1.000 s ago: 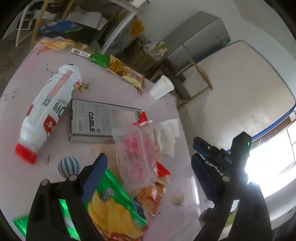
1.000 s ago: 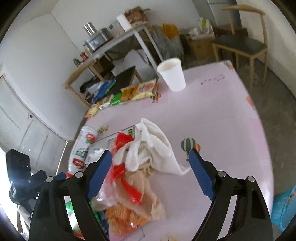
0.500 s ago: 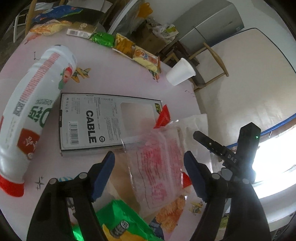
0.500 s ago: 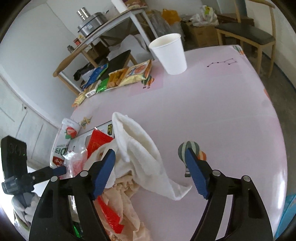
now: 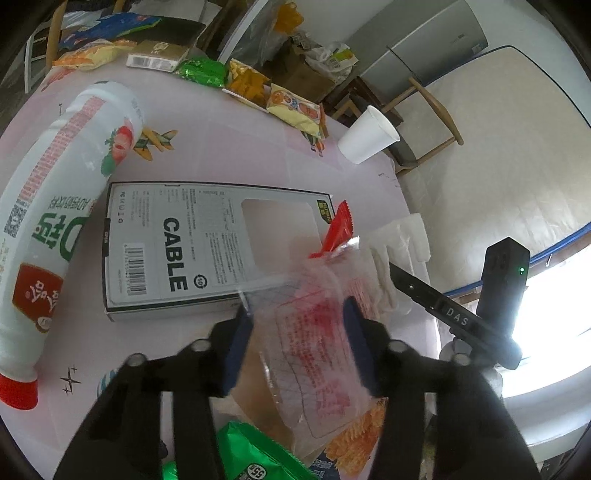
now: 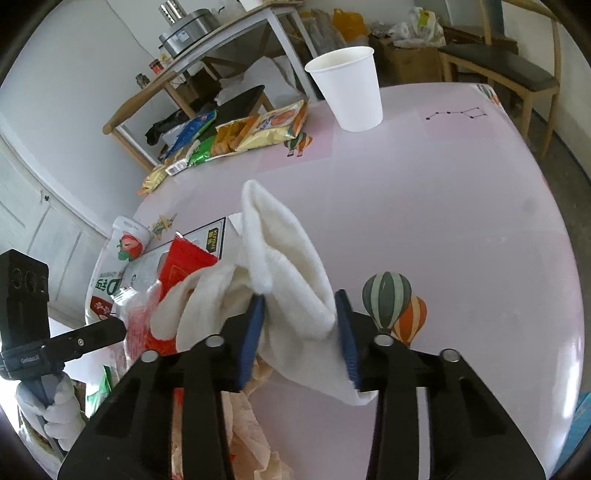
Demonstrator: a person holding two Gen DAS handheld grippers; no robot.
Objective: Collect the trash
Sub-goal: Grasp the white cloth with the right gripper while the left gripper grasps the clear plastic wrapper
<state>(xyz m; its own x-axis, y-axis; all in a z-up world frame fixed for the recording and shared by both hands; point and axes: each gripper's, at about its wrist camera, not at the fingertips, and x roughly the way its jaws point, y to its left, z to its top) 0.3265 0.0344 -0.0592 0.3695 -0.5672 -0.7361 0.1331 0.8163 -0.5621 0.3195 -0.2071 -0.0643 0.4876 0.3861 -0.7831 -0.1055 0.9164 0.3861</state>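
Trash mostly uncollected: left gripper closing around clear wrapper, right gripper closing around white tissue, bottle and cable box untouched

Home dining room: fridge, wooden chair.

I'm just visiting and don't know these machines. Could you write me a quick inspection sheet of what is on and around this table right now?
Surface: pink table printed with balloons and stars.
Job's things: clear plastic wrapper between the left gripper jaws, which are closing; white tissue between the right gripper jaws, also closing.
Clutter: white bottle lying down, box marked CABLE, upright paper cup, snack packets at the far edge, green chip bag.
Cables: nothing seen.
Surroundings: wooden chair, side table with a metal pot.
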